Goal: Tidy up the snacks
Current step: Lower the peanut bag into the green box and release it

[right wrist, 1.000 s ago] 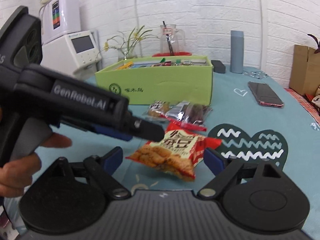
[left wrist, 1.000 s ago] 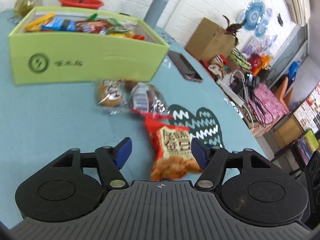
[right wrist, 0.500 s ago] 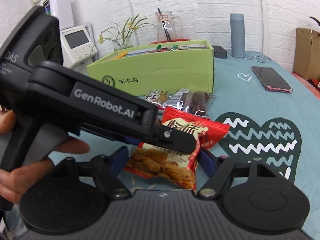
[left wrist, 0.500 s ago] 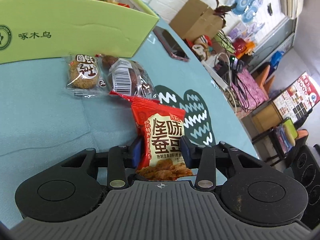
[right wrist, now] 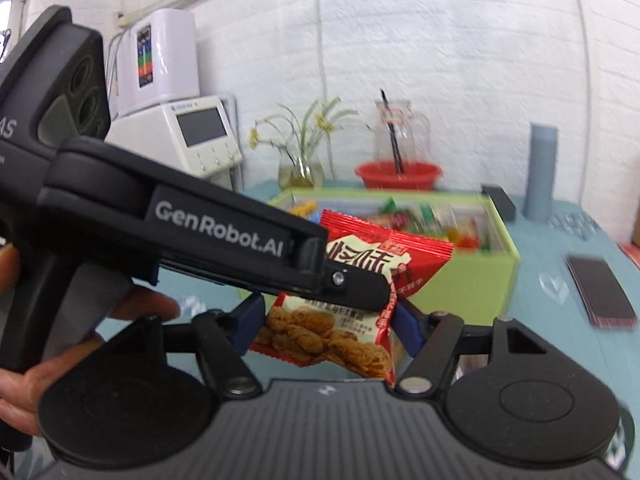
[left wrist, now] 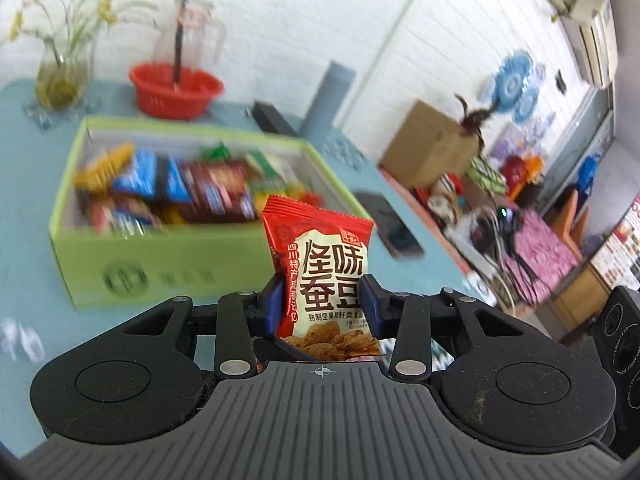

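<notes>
A red snack packet [left wrist: 332, 252] with pale lettering stands upright in my left gripper [left wrist: 322, 300], whose blue pads are shut on its lower sides; it hangs above the table. In the right wrist view the same packet [right wrist: 320, 332] lies between the pads of my right gripper [right wrist: 328, 320]. Those jaws are closing and touch its two side edges. The left gripper's finger [right wrist: 352, 280] crosses over the packet there. Behind it stands the open green box [left wrist: 160, 248], filled with several wrapped snacks.
On the teal table behind the box [right wrist: 460, 276] are a red basket [left wrist: 176, 88], a flower vase [left wrist: 60, 80], a grey cylinder [left wrist: 330, 96] and a dark phone [left wrist: 396, 228]. A hand [right wrist: 24, 392] holds the left gripper's handle. A white appliance [right wrist: 192, 132] stands far left.
The left gripper shut on the red packet and the right jaws narrowed around it. Both then rose with it off the table, and the green box now shows from above.
</notes>
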A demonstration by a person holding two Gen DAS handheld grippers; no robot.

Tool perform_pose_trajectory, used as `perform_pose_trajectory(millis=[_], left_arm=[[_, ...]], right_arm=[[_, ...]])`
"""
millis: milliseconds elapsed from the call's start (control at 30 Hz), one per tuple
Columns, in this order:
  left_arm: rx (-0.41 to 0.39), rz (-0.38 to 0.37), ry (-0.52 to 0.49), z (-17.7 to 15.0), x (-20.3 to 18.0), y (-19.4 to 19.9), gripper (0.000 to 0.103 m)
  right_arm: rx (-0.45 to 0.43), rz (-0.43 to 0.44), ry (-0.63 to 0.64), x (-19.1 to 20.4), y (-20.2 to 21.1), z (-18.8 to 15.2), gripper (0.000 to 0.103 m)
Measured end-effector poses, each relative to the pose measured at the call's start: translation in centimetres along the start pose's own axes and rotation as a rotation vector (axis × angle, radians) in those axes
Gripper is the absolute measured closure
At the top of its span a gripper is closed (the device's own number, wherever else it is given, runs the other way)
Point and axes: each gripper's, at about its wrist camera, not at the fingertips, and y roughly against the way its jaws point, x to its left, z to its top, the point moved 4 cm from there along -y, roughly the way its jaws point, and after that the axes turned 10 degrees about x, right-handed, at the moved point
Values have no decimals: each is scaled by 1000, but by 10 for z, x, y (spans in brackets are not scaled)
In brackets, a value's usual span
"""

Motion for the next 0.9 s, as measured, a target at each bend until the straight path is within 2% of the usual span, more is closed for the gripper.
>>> perform_pose_trajectory(millis=[133, 267, 433, 500, 533, 600, 667, 700, 733, 767, 800, 900], left_arm=[[-49, 42, 15, 53, 31, 0, 84], [-49, 67, 59, 87, 70, -13, 84], [12, 93, 115, 95, 113, -49, 83], [36, 98, 128, 90, 125, -64, 78], [35, 81, 128, 86, 128, -68, 81], [20, 88, 94, 84, 125, -68, 78], [-4, 92, 84, 84, 118, -59, 69], [-26, 88, 80, 84, 113, -51, 65], [-56, 92, 74, 84, 107, -41, 59], [-85, 99, 62, 84, 101, -31, 56], [-112, 105, 48, 83, 93, -20, 51], [-164, 113, 6, 72, 70, 7, 46]], right_arm=[[-24, 38, 24, -5, -41, 49, 33], [5, 69, 32, -9, -88, 81, 33], [92, 97, 25, -14, -142, 85, 33], [125, 114, 18, -15, -158, 75, 27], [143, 116, 10, -15, -164, 71, 24], [133, 115, 6, -16, -163, 66, 24], [125, 113, 4, -15, -155, 68, 23], [108, 103, 12, -14, -148, 71, 19], [86, 93, 27, -12, -138, 73, 12], [57, 76, 45, -10, -123, 73, 10], [25, 59, 64, -9, -108, 72, 10], [-30, 7, 101, -6, -65, 62, 10]])
